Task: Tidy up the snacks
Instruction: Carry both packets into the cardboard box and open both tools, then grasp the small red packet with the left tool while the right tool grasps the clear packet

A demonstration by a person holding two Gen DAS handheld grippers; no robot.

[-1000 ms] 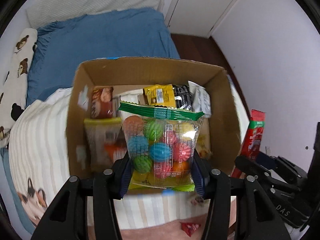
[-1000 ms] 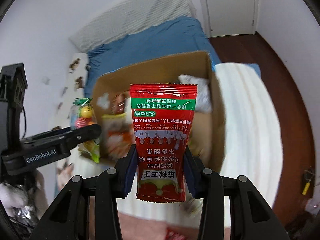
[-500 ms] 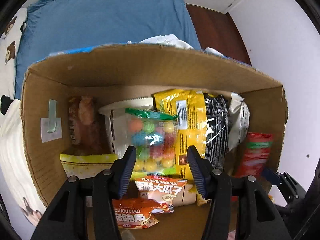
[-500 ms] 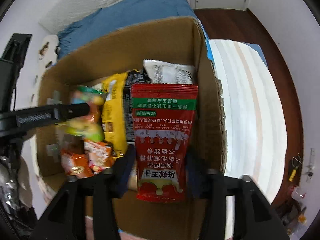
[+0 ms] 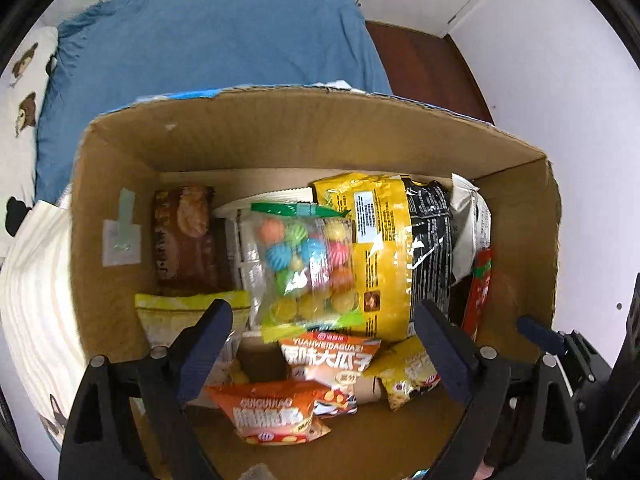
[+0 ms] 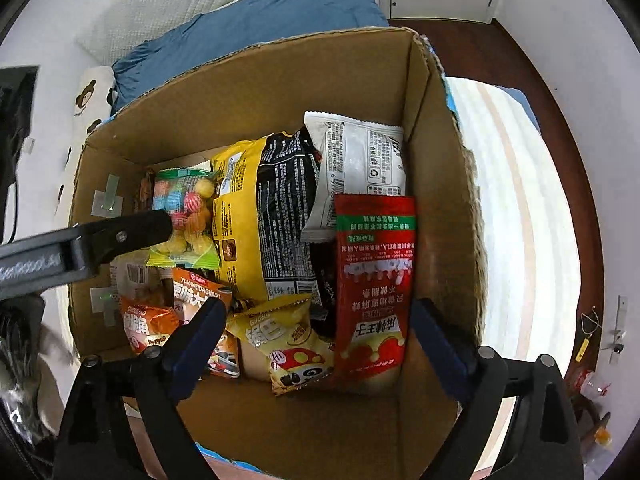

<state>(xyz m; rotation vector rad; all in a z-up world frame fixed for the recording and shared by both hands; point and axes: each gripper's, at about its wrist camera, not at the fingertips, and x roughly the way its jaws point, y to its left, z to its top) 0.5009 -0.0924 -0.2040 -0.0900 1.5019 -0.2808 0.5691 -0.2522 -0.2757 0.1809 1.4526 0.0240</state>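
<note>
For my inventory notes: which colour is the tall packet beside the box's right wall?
Red packet with a green band; right wrist view shows it best.

I count one cardboard box and two grippers over it, the left gripper and the right gripper. Inside I make out ten snack packets: one clear bag of coloured candy balls, one red sachet, one yellow-and-black bag, one white packet, one brown packet, two orange packets, one yellow mushroom-print packet, one pale yellow packet and one white wrapper behind the candy. Anything buried beneath these I cannot count.
</note>
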